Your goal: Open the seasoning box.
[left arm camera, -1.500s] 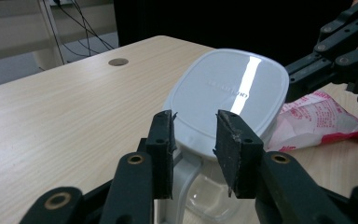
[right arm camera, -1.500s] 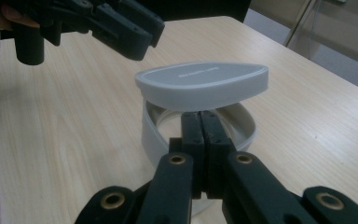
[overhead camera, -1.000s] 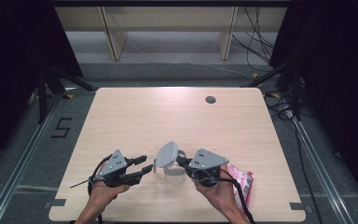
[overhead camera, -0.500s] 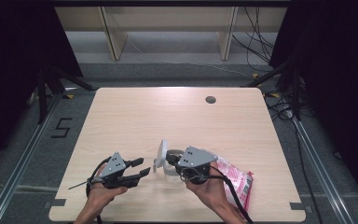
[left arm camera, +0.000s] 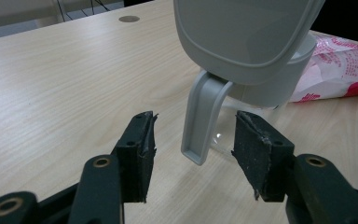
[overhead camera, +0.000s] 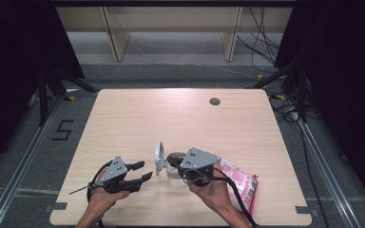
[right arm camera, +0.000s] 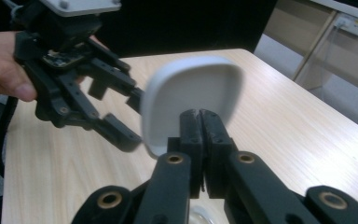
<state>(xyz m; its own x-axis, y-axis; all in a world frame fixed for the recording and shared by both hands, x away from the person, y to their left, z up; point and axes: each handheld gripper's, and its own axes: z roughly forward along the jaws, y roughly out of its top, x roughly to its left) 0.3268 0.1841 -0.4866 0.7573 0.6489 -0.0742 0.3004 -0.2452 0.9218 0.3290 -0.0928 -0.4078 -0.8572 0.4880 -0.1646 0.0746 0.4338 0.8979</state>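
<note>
Clear jug w/ grey hinged lid [overhead camera: 159, 158] sits near the front edge of the surface [overhead camera: 180, 118], between the two hands; lid is flipped up, standing nearly on edge. Jug handle [left arm camera: 203, 116] points toward the left claw [overhead camera: 141, 171].

Right claw [right arm camera: 200, 140]: pads pressed together, prob. pinching a thin part at the jug's rim/lid hinge — exact contact spot is hidden behind the jaws, can't tell what's nipped. Judgement: it holds there to steady the jug and keep the lid propped open so the mouth is clear.

Left claw in its own view [left arm camera: 193, 149]: jaws spread, one either side of the handle, pads not touching it. They have just been opening, handle between them but free. Looks like a release, or a reset for a better bite; jug stays put b/c the right side has it.

Pink-and-white snack bag [overhead camera: 240, 183] lies flat just right of the jug, under the right forearm — likely the stuff meant to go in, hence parked close.
</note>
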